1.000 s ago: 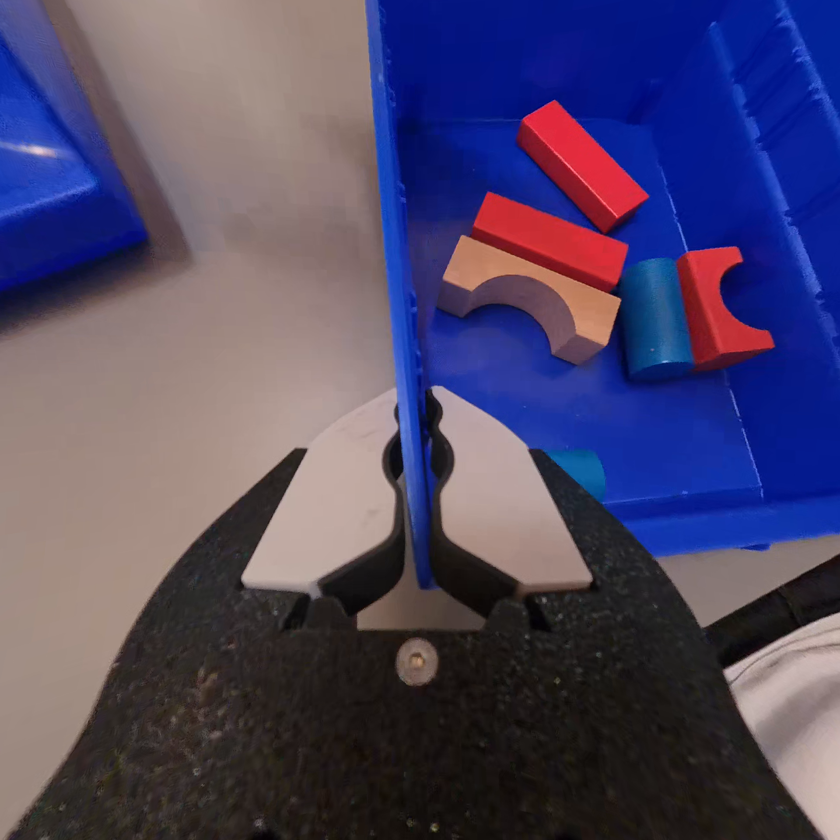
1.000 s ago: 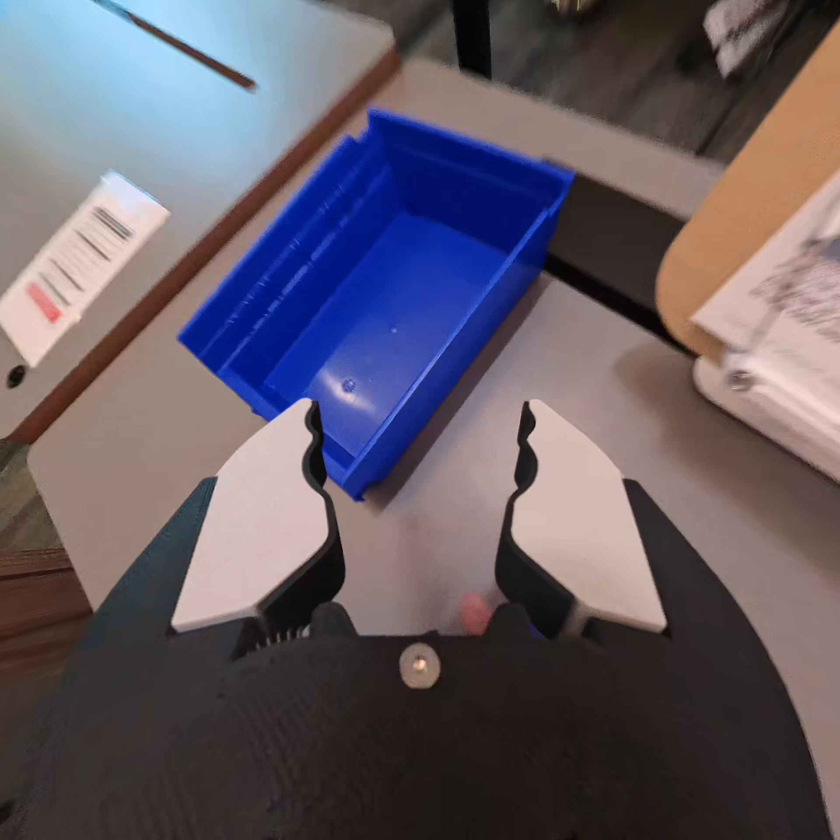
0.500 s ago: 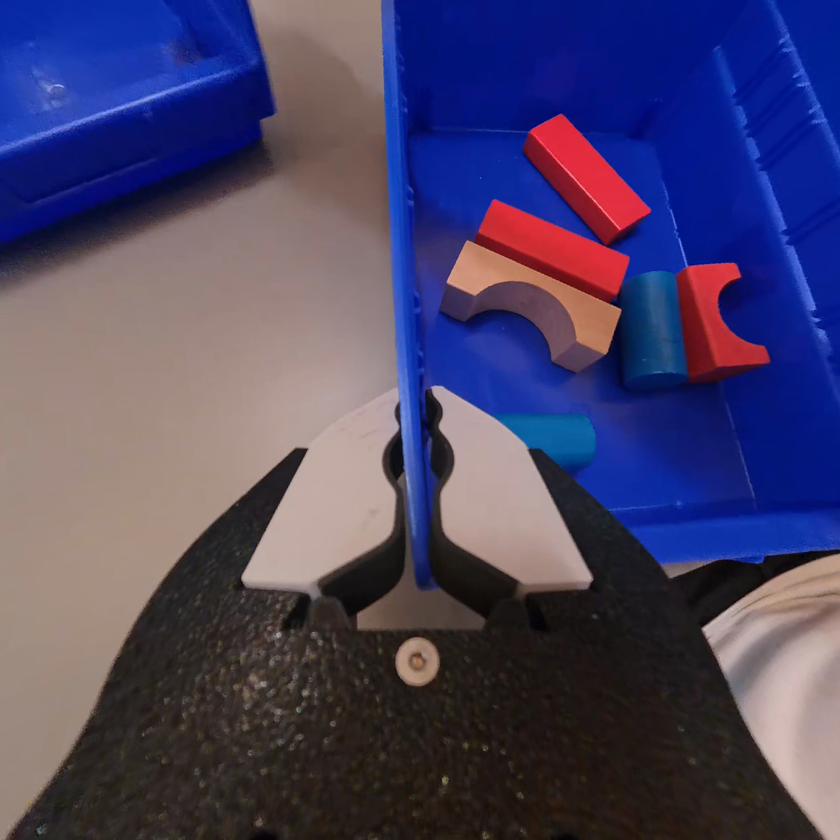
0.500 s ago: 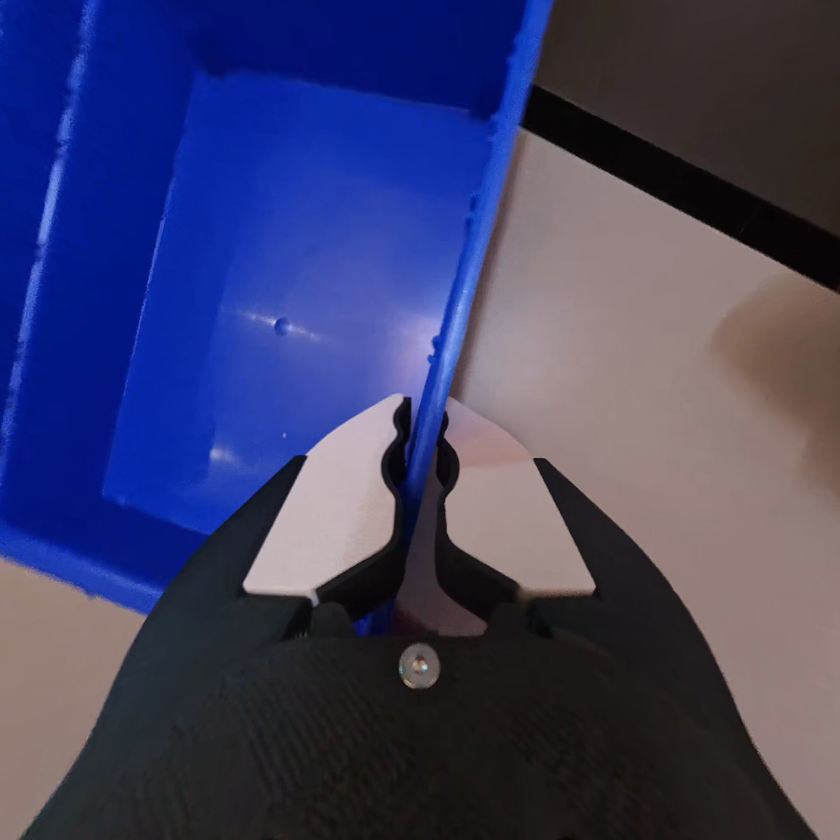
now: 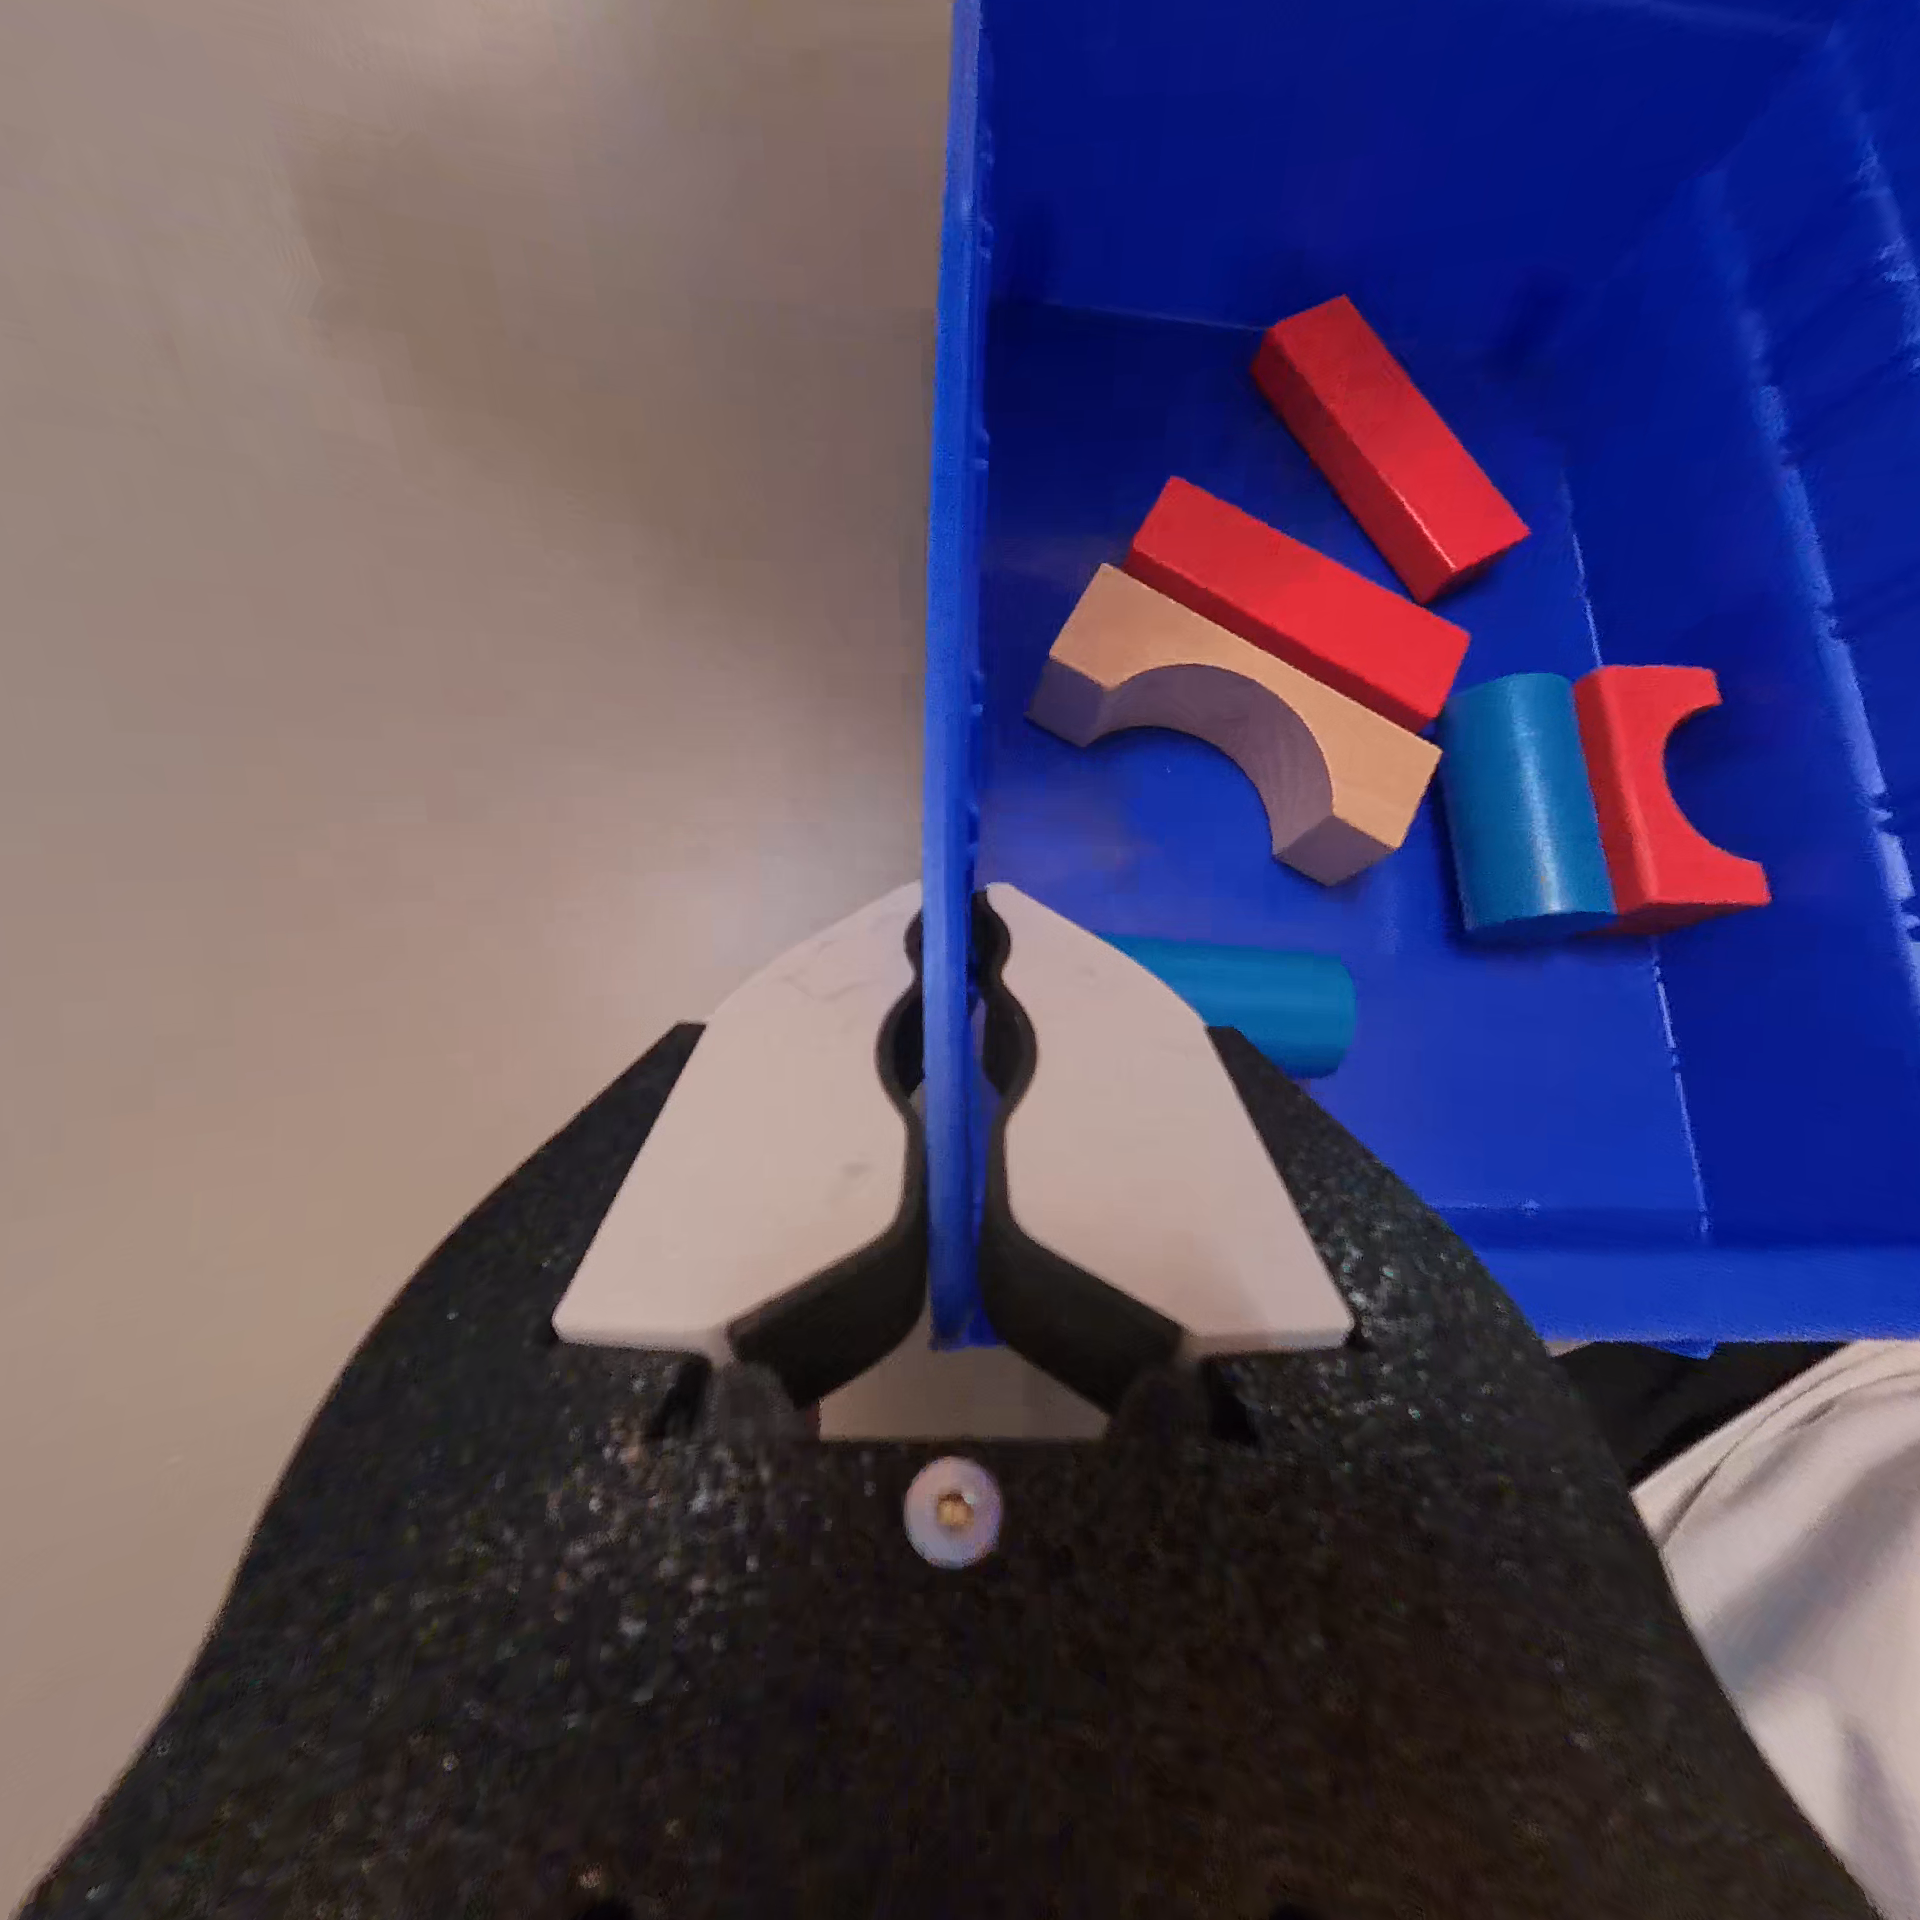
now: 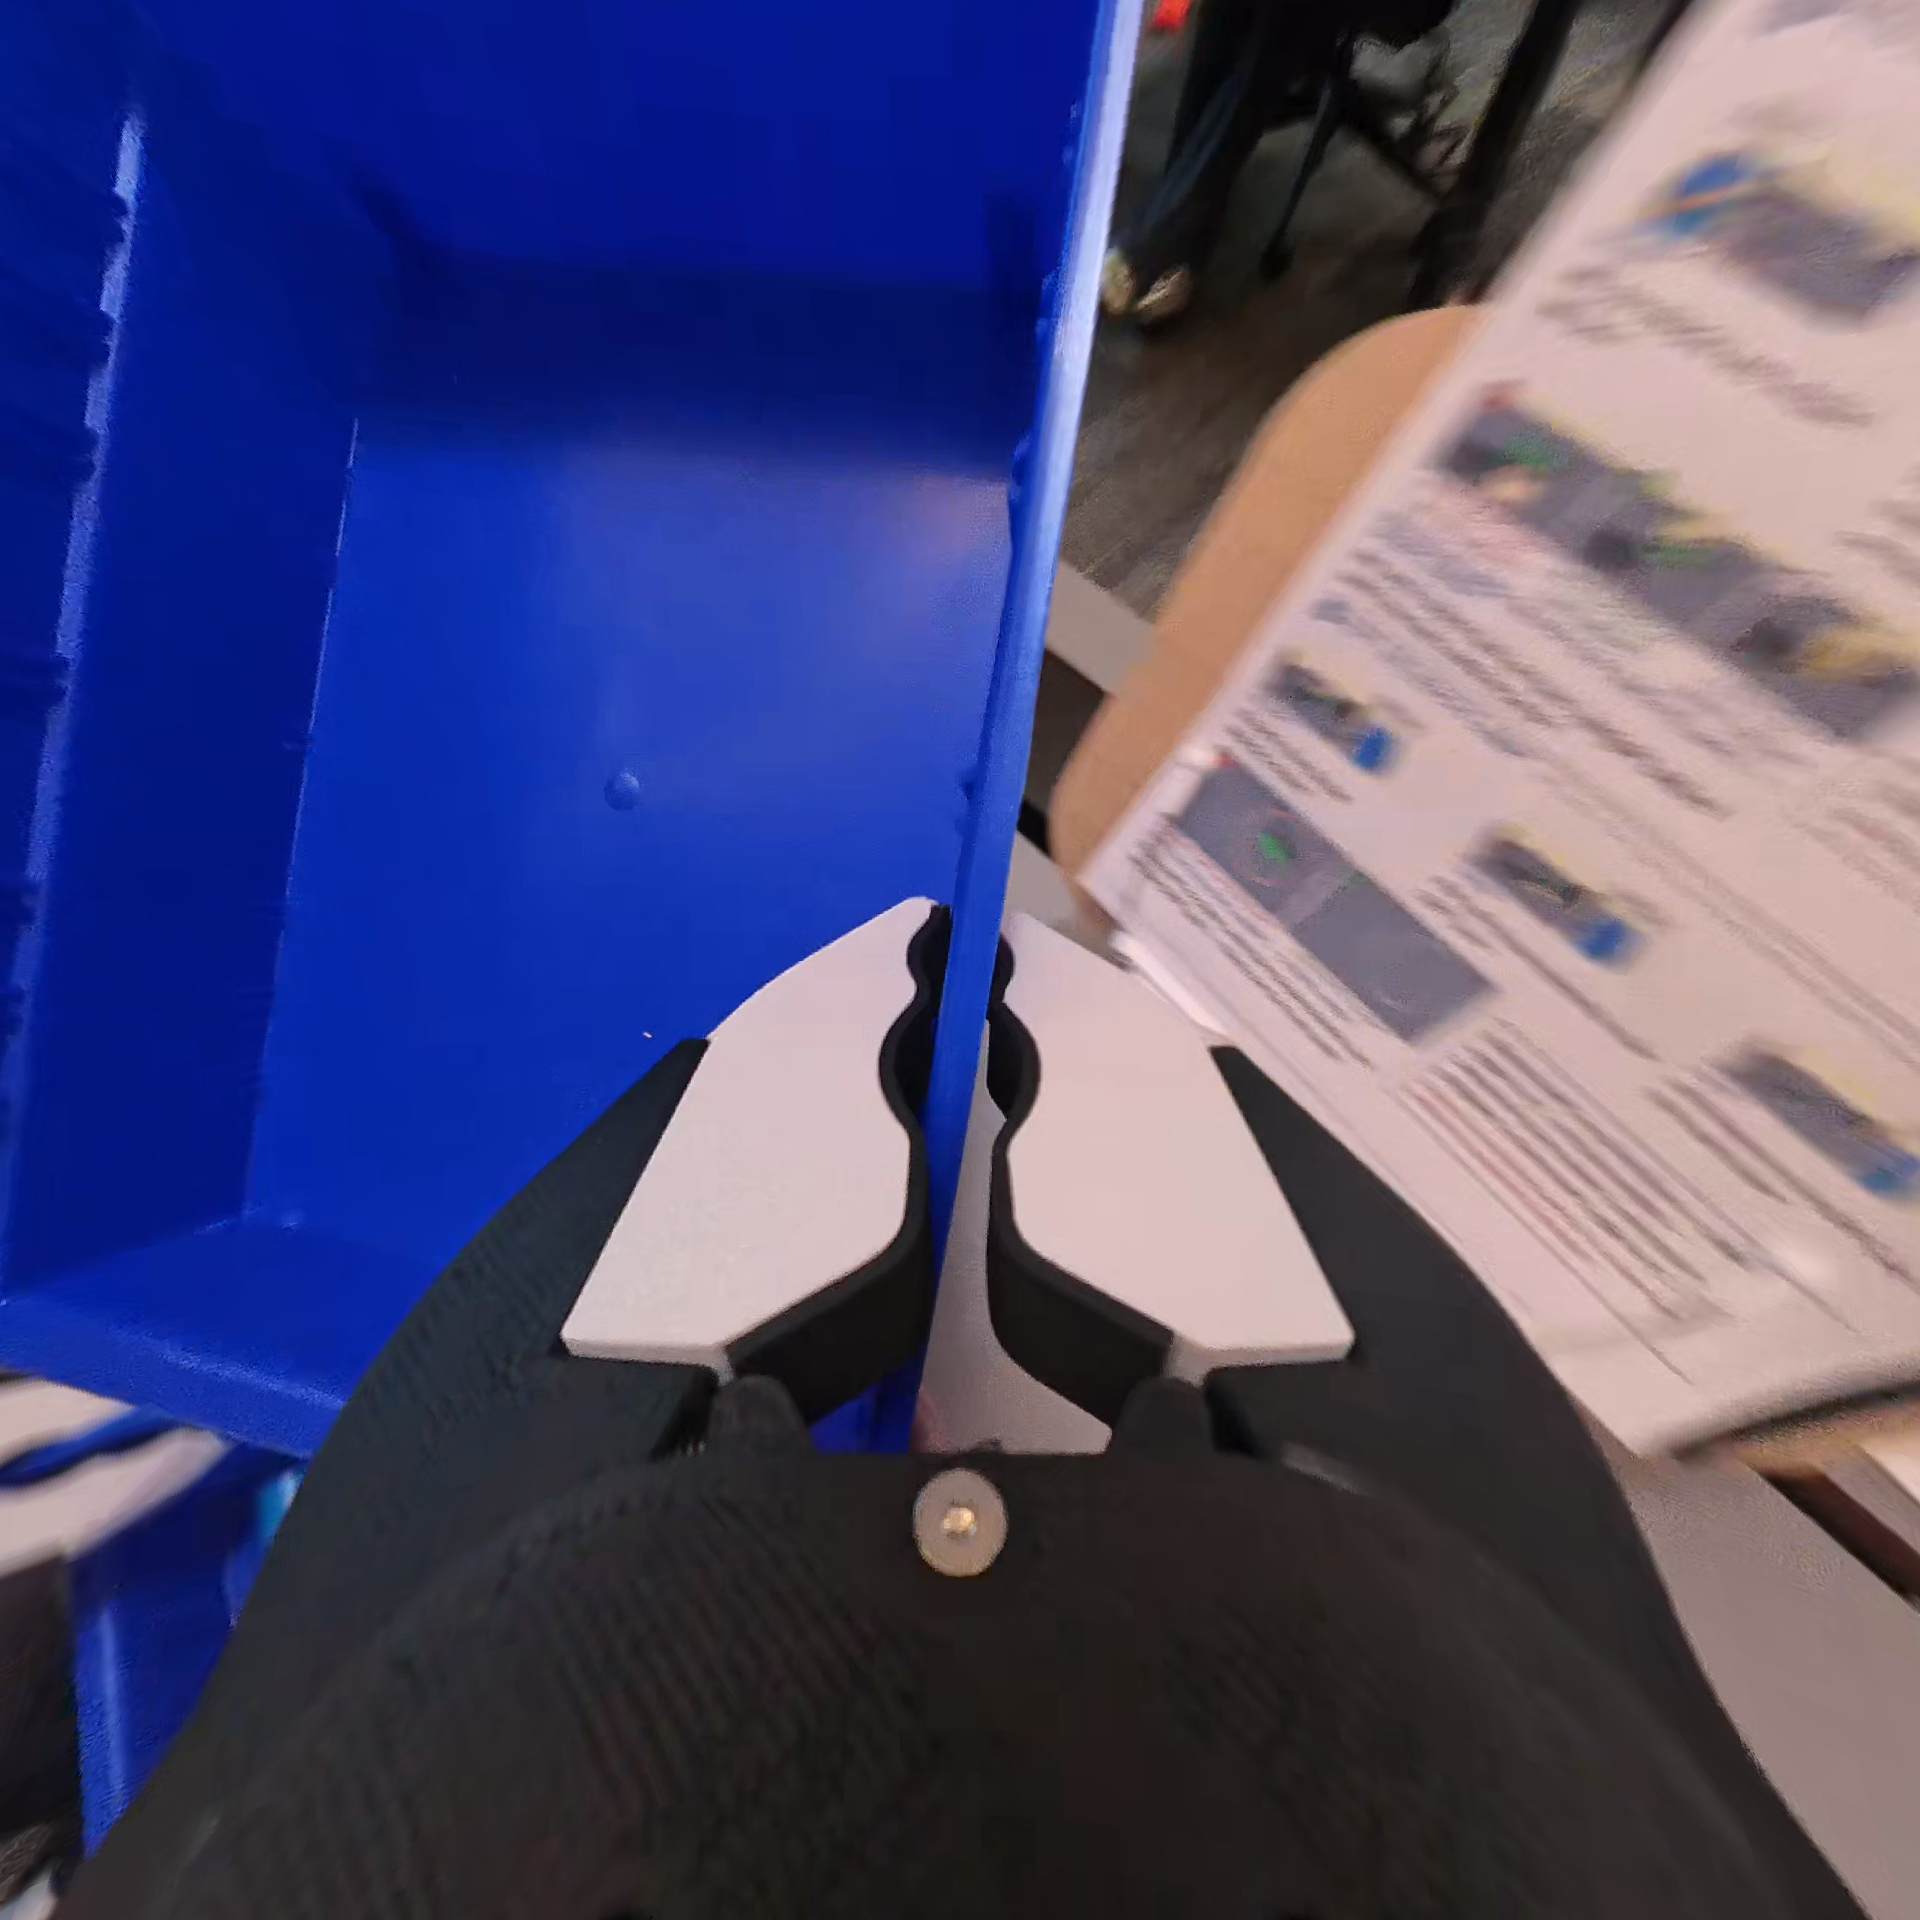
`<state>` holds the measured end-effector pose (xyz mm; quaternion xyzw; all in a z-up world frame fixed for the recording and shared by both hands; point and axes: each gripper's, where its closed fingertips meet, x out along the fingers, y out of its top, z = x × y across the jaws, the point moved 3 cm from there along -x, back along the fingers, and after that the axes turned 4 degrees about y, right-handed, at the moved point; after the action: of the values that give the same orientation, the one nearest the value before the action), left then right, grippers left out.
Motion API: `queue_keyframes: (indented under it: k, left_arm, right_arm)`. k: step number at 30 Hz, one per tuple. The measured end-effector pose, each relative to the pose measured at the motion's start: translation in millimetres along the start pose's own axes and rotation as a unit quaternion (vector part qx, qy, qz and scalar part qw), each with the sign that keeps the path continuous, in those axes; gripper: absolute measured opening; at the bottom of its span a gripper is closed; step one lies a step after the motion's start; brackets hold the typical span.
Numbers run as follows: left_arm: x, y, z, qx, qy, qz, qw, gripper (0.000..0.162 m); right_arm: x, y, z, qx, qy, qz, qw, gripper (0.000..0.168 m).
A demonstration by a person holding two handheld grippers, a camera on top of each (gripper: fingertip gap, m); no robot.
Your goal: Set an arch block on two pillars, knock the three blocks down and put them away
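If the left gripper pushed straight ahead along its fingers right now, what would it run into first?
Nothing new ahead: the left gripper is already shut on the side wall of the blue bin of blocks, and that wall runs on ahead between the fingers. Pushing on would likely slide along it or shove the bin. The teal cylinder lies just right of that line.

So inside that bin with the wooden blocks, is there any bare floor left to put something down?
Yes. The blue bin has bare floor along its near wall, right of the teal cylinder, and in its far corner beyond the red blocks. The middle is crowded: wooden arch, blocks and another cylinder touching. The second bin shows no contents.
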<state>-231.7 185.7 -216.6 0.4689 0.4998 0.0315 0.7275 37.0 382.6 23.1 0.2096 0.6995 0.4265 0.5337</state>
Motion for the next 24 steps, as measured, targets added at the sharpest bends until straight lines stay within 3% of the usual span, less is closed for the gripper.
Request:
queue_keyframes:
  k: [2, 5, 10, 14, 17, 20, 24]
  left_arm:
    - [-1, 0, -16, -0.014, 0.003, 0.000, 1.000, 0.004]
    - [-4, 0, -45, -0.038, 0.018, 0.000, 0.999, 0.004]
    - [1, 9, -101, -0.097, 0.044, 0.008, 0.994, 0.004]
    - [18, 29, -136, -0.115, 0.065, 0.010, 0.991, 0.004]
    - [37, 49, -157, -0.124, 0.075, 0.009, 0.989, 0.004]
    - [58, 71, -177, -0.138, 0.081, 0.009, 0.987, 0.004]
    - [86, 99, -200, -0.139, 0.092, 0.009, 0.986, 0.004]
  right_arm:
    - [-57, -13, 35, 0.003, -0.024, 0.016, 1.000, 0.006]
    - [-136, -60, 94, 0.018, -0.068, 0.024, 0.997, 0.005]
    - [-225, -204, 204, 0.106, -0.150, -0.009, 0.983, 0.005]
    - [-255, -326, 267, 0.181, -0.209, -0.075, 0.958, 0.005]
    - [-265, -386, 294, 0.205, -0.236, -0.118, 0.942, 0.005]
    - [-264, -420, 310, 0.229, -0.224, -0.141, 0.937, 0.005]
    - [-252, -434, 324, 0.261, -0.197, -0.123, 0.937, 0.005]
